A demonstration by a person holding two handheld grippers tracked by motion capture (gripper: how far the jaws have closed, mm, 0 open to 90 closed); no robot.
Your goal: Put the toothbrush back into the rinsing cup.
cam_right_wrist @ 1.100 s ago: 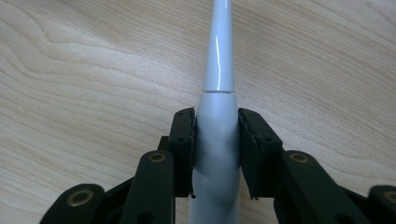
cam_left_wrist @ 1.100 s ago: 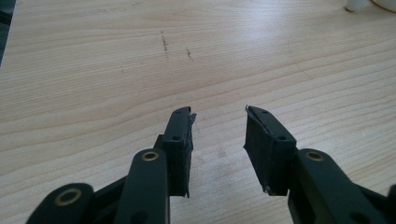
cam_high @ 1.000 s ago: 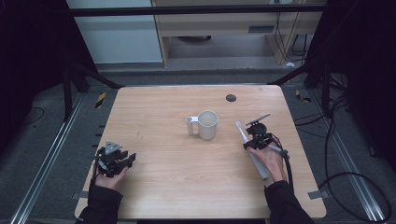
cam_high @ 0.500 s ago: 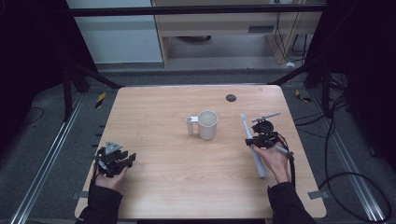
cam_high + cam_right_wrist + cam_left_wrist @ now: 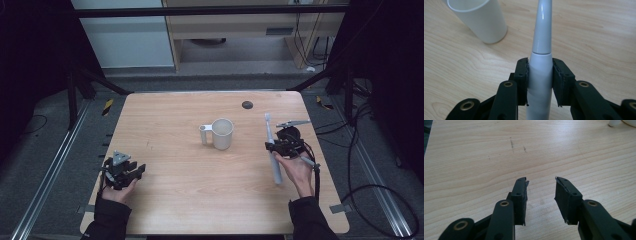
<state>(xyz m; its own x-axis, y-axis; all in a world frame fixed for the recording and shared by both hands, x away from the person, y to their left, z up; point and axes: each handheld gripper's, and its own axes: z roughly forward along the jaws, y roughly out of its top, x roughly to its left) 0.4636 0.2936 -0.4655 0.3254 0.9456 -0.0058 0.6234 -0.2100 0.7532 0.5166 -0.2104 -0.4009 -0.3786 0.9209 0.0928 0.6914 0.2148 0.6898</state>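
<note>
Right gripper [image 5: 274, 146] is clamped on the electric toothbrush [image 5: 271, 150], both pads pressed to the white handle just below the neck joint [image 5: 541, 53]. Brush runs through the jaws lengthwise: head aimed at the far edge of the tabletop, butt end sticking back past the right hand [image 5: 295, 167].

Versus 1 s ago: brush and gripper sit higher off the wood and the brush has swung from a diagonal to nearly parallel with the right edge. Grip width unchanged.

White mug [image 5: 220, 134] stands mid-table, just left of the brush, not touching. Dark round disc [image 5: 247, 104] near the far edge. Left gripper [image 5: 541, 188] is open, nothing between its jaws, parked near the front-left corner, unmoved.
</note>
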